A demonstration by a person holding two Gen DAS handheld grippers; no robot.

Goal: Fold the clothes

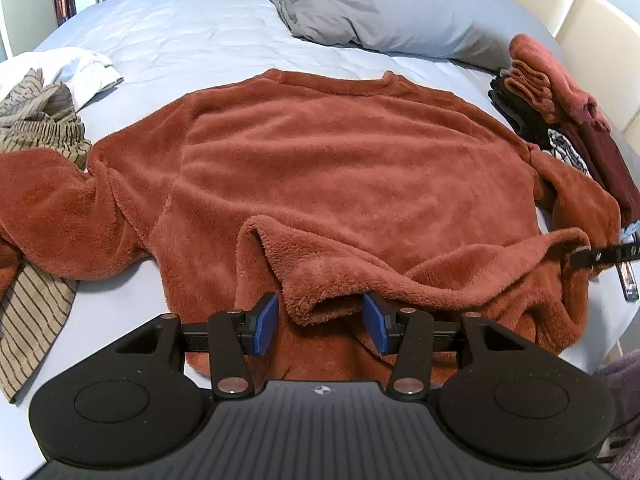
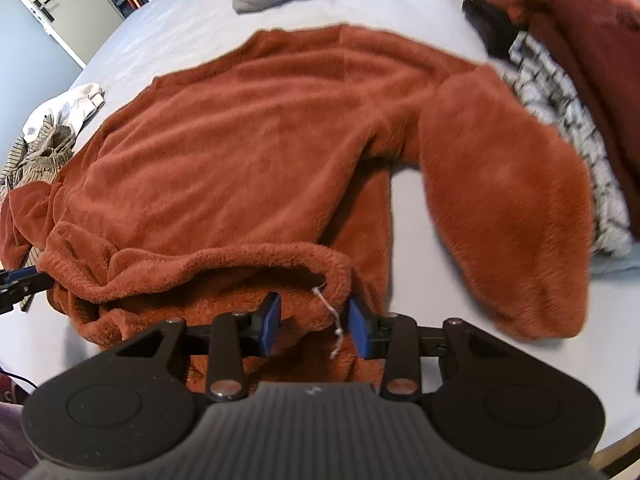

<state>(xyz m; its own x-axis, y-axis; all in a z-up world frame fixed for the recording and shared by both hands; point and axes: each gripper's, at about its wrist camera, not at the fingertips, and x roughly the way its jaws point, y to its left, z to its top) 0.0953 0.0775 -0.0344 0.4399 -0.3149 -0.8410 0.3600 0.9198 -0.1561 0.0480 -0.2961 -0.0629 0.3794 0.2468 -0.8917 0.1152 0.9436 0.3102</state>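
Rust-orange fleece covers most of the bed: the sweater lies spread flat on the pale sheet, neckline toward the grey pillow, its 2 sleeves thrown out to either side. I have the hem lifted at 2 spots. My left gripper has a bunched fold of the hem between its blue pads; the fleece fills the gap, but I cannot tell whether the pads actually press on it. My right gripper straddles the other end of the raised hem, where a loose white thread dangles, and there too the contact is unclear. A stack of folded clothes sits beyond the right sleeve, and striped garments lie crumpled past the left one.
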